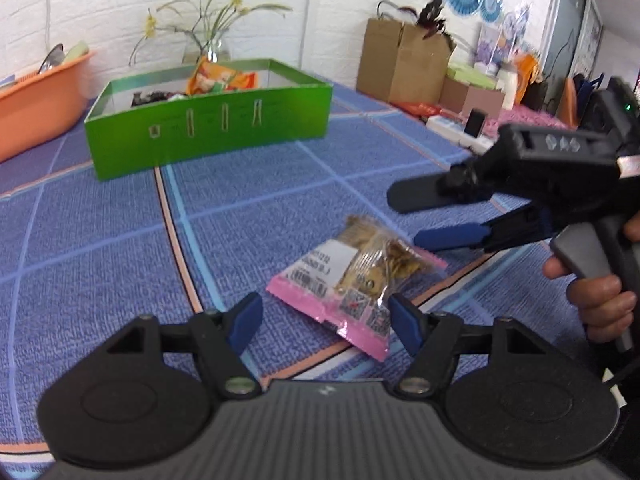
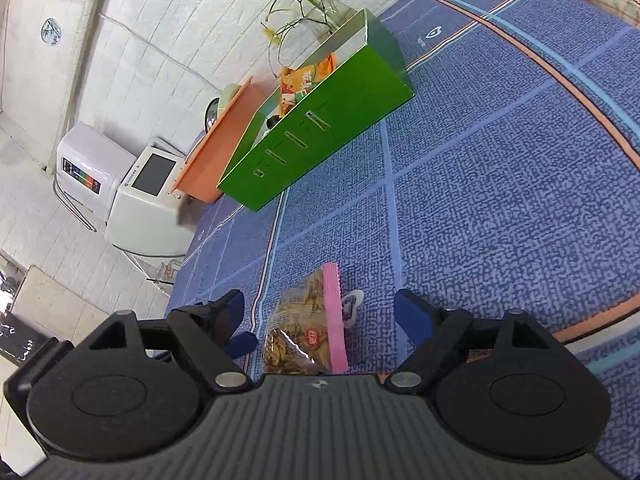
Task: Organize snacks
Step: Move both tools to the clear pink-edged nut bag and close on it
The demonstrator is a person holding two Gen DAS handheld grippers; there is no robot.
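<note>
A clear snack packet with pink edges [image 1: 352,280] lies flat on the blue checked cloth [image 1: 120,240]. My left gripper [image 1: 326,320] is open, and the packet's near corner lies between its blue pads. My right gripper [image 1: 432,216] is open just right of and above the packet. In the right wrist view the packet [image 2: 308,332] lies between the open right gripper's [image 2: 320,316] fingers. A green box [image 1: 208,132] stands farther back, holding an orange snack bag [image 1: 218,78] and a dark packet. The box also shows in the right wrist view [image 2: 320,128].
An orange tub [image 1: 36,96] stands left of the box, a vase of flowers [image 1: 212,40] behind it. Cardboard boxes [image 1: 404,64] and clutter sit at the far right. A white appliance [image 2: 132,184] stands on the floor beyond the table edge.
</note>
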